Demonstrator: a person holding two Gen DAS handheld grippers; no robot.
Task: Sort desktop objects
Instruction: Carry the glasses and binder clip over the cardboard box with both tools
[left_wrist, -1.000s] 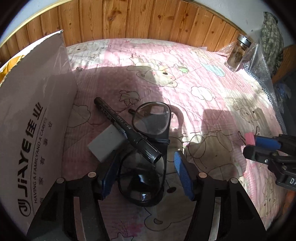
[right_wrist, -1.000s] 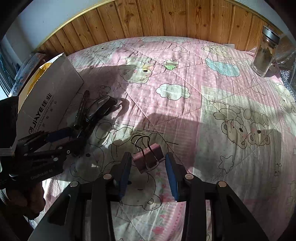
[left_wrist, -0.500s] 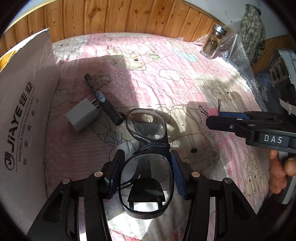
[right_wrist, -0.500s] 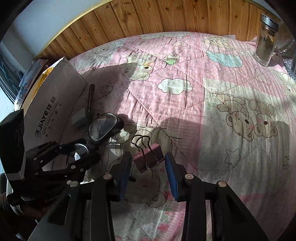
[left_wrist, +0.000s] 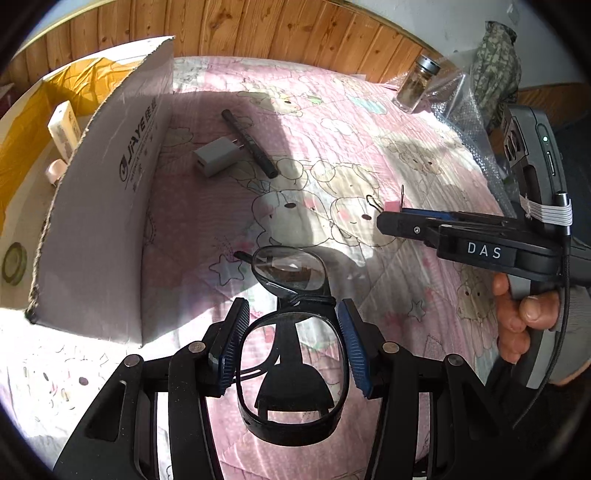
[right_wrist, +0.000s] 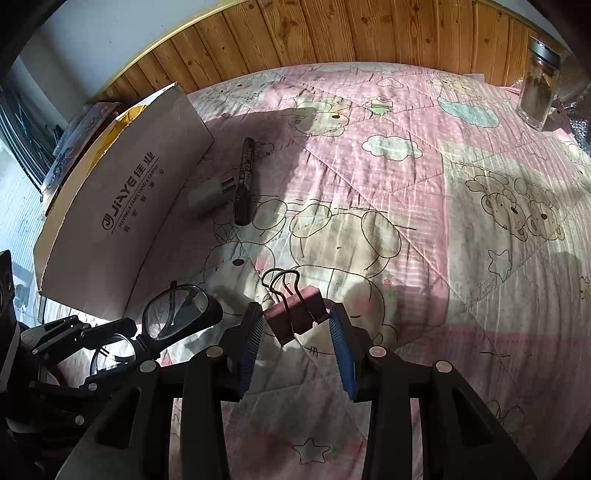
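My left gripper (left_wrist: 291, 325) is shut on a pair of black-framed glasses (left_wrist: 291, 273), folded and lifted clear of the pink cartoon quilt (left_wrist: 369, 122). The near lens sits between the blue pads and the far lens sticks out ahead. My right gripper (right_wrist: 295, 326) is shut on a pink binder clip (right_wrist: 295, 312) with its wire handles pointing forward. In the left wrist view the right gripper (left_wrist: 388, 218) reaches in from the right. A black marker (left_wrist: 249, 142) and a grey charger plug (left_wrist: 218, 157) lie on the quilt beside the cardboard box (left_wrist: 110, 206).
The box stands open at the left and holds a white item (left_wrist: 64, 129) and a tape roll (left_wrist: 14, 263). A glass jar (left_wrist: 415, 88) and bubble wrap (left_wrist: 461, 110) sit at the far right. A wooden wall (left_wrist: 295, 33) runs behind. A person's hand (left_wrist: 524, 310) holds the right gripper.
The left gripper has lifted the glasses off the quilt and drawn them back, leaving the marker and charger behind. The right gripper with the clip has come closer to the left one.
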